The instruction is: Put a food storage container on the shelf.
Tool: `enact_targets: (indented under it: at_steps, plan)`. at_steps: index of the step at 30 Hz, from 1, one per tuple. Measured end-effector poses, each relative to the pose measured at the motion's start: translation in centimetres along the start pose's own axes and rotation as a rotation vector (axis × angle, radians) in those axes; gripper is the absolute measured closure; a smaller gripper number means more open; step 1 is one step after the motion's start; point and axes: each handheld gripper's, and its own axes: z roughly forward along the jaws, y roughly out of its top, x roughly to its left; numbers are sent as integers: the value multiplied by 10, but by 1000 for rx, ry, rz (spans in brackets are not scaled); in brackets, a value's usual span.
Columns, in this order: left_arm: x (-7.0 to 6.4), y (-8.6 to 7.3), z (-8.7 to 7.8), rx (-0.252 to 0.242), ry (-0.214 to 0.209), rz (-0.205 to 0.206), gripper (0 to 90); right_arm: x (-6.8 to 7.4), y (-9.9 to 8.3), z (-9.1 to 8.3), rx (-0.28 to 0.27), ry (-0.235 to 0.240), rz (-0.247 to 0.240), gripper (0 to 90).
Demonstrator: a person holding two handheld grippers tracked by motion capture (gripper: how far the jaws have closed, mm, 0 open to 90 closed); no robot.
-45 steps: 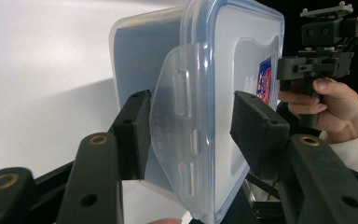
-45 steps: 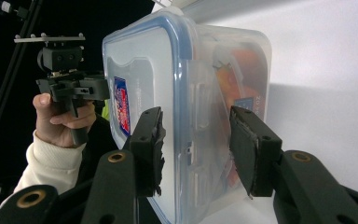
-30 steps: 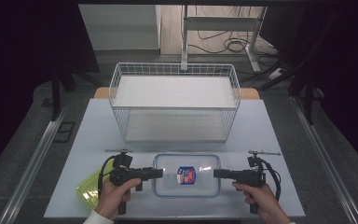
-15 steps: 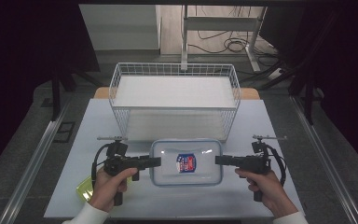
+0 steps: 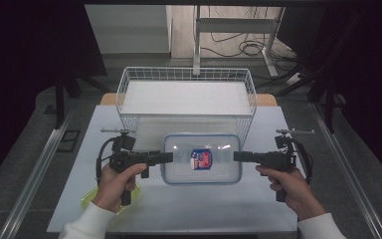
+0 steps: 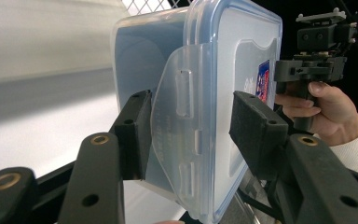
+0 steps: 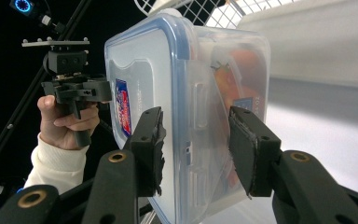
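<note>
A clear plastic food container (image 5: 201,159) with a blue-rimmed lid and a red-and-blue sticker hangs level between my two grippers, just in front of the wire basket (image 5: 186,74). My left gripper (image 5: 166,158) is shut on its left end. In the left gripper view the jaws (image 6: 191,135) straddle the side latch flap of the container (image 6: 200,70). My right gripper (image 5: 238,156) holds the right end; its jaws (image 7: 196,144) close across the lid rim and wall of the container (image 7: 168,70). Something orange shows inside through the wall.
The white wire basket stands at the back of the white table (image 5: 194,209), with its near wall close behind the container. A yellow-green object (image 5: 87,201) lies under my left hand. Metal rails run along both sides of the table.
Both grippers have carried the container away from the person's edge of the table towards the basket. Their hold on its two ends is unchanged.
</note>
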Motion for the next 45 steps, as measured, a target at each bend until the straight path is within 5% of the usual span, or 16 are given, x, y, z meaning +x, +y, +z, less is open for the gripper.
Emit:
enact_targets:
  at_steps: [12, 20, 45]
  plan:
    - [-10, 20, -12, -30, -11, 2, 500, 21, 25, -5, -11, -11, -36, 563]
    - [-11, 49, -21, -53, -18, 4, 502, 34, 54, -3, -24, -14, -61, 563]
    - [14, 124, -28, -78, -3, -11, 504, 27, 133, 27, -58, 0, -67, 561]
